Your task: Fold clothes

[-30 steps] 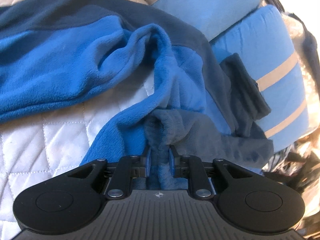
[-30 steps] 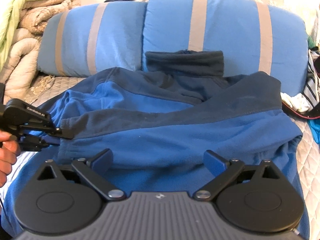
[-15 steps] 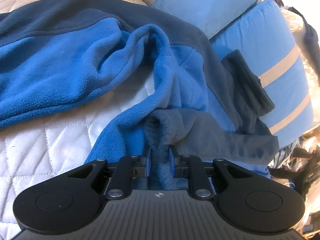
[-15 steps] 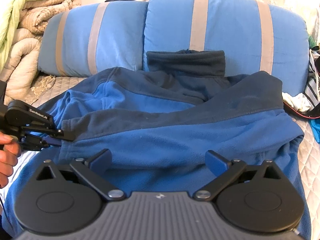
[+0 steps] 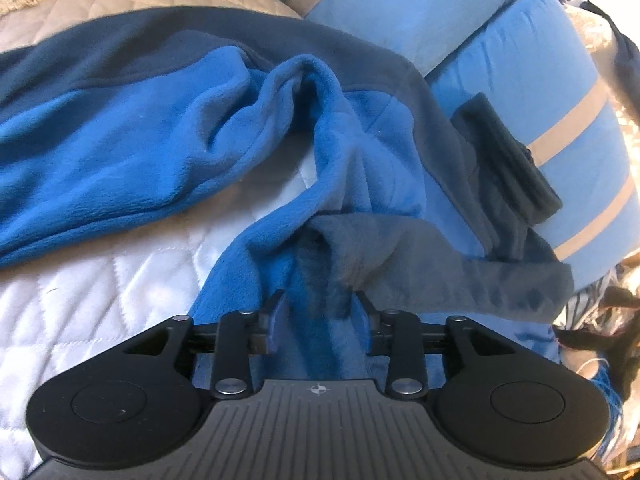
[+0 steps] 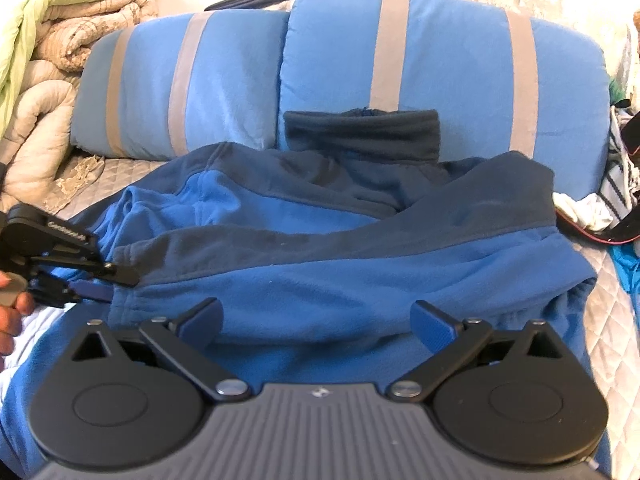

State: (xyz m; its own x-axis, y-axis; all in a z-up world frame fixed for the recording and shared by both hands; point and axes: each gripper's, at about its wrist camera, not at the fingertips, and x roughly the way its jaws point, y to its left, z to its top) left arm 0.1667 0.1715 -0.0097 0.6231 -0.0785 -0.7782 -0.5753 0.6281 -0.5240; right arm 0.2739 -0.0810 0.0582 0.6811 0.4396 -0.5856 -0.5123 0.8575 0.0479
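Note:
A blue fleece jacket (image 5: 120, 140) with dark grey-blue shoulders lies spread on the bed, its collar (image 6: 360, 132) against the pillows. One sleeve is folded across the body (image 6: 320, 288). My left gripper (image 5: 319, 312) has its jaws opening around the grey sleeve cuff (image 5: 340, 248); the cuff still lies between the pads, which have drawn apart from it. In the right wrist view the left gripper (image 6: 108, 284) sits at the left end of that folded sleeve, with a person's hand (image 6: 12, 312) behind it. My right gripper (image 6: 316, 316) stands wide open low over the jacket's lower body, gripping nothing.
Two blue pillows with beige stripes (image 6: 440, 48) stand behind the jacket. A white quilted bedspread (image 5: 100, 272) shows to the left. Folded blankets (image 6: 48, 40) pile at the far left, and loose clothes (image 6: 600, 200) lie at the right edge.
The left gripper's jaws have spread apart from the tight pinch on the sleeve cuff, and the cuff fabric has slackened between them. The right gripper has not moved.

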